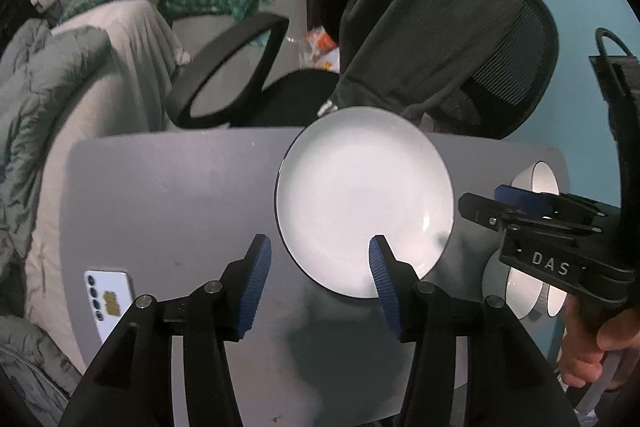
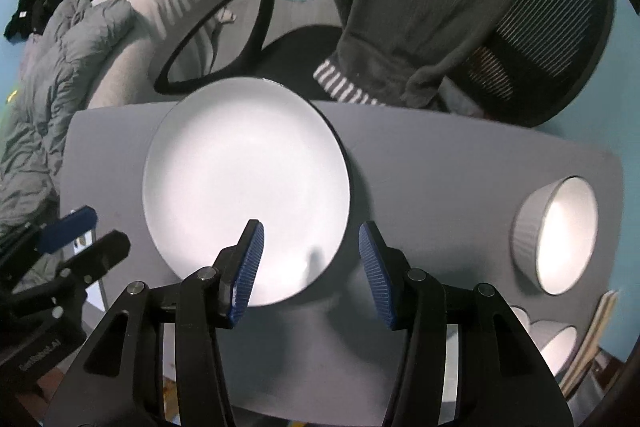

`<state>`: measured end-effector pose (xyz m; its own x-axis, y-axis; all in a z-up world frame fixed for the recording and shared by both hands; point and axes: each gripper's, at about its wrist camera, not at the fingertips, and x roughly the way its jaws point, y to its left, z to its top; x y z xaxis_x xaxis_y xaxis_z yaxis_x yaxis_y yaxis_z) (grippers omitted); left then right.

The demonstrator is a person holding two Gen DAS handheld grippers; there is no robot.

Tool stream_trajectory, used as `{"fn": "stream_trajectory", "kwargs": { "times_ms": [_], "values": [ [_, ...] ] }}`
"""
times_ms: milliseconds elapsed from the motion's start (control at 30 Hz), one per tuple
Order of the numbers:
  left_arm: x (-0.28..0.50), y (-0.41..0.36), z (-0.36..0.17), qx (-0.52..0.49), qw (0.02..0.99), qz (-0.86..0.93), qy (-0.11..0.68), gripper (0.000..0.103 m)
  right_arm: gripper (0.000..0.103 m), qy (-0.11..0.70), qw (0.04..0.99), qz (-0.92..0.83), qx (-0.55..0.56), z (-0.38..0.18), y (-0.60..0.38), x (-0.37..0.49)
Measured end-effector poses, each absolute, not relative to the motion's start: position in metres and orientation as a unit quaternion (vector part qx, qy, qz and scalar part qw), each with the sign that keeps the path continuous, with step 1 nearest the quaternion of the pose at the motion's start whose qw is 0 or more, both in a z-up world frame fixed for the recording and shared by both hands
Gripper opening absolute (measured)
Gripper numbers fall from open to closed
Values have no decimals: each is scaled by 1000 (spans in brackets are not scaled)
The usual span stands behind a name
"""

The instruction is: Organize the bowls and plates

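A round white ceramic plate with a thin dark rim (image 1: 364,199) lies flat on the grey desk (image 1: 168,195), toward its far edge, and nothing rests on it. The left gripper (image 1: 318,281) hangs above the plate's near edge with its blue ribbed pads spread and nothing between them; the right gripper (image 2: 310,265) hangs over the same near edge, likewise released and empty. Two white ribbed bowls stand to the right: one (image 2: 556,235) apart on the desk, another (image 2: 560,345) at the near right corner. The plate looks stiff, glazed and slippery, fairly heavy for its thinness, and apt to chip if knocked. Lying flat, it offers only its raised rim to pinch, probably at the near edge. The bowls would take a grip across the wall, one pad inside.
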<state>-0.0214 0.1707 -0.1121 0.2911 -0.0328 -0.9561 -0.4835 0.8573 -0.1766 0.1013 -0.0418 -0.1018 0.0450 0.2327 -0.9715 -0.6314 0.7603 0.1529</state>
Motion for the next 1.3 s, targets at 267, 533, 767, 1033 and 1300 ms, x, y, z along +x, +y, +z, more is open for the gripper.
{"fn": "stream_trajectory", "kwargs": {
  "times_ms": [267,533,767,1033,1300],
  "values": [
    [-40,154,-66,-172,804,173,543,66,66,569,749,306,-145,-43,-64,90],
    [-56,139,-32,-172,820,161,521,73,67,545,775,294,-122,-6,-89,78],
    [-63,120,-9,-140,833,143,515,75,67,532,794,275,-109,18,-113,63],
    [-68,101,11,-159,841,101,507,77,67,514,815,247,-99,42,-141,46],
    [-65,86,21,-160,846,72,503,78,67,517,825,215,-77,48,-172,37]
  ]
}}
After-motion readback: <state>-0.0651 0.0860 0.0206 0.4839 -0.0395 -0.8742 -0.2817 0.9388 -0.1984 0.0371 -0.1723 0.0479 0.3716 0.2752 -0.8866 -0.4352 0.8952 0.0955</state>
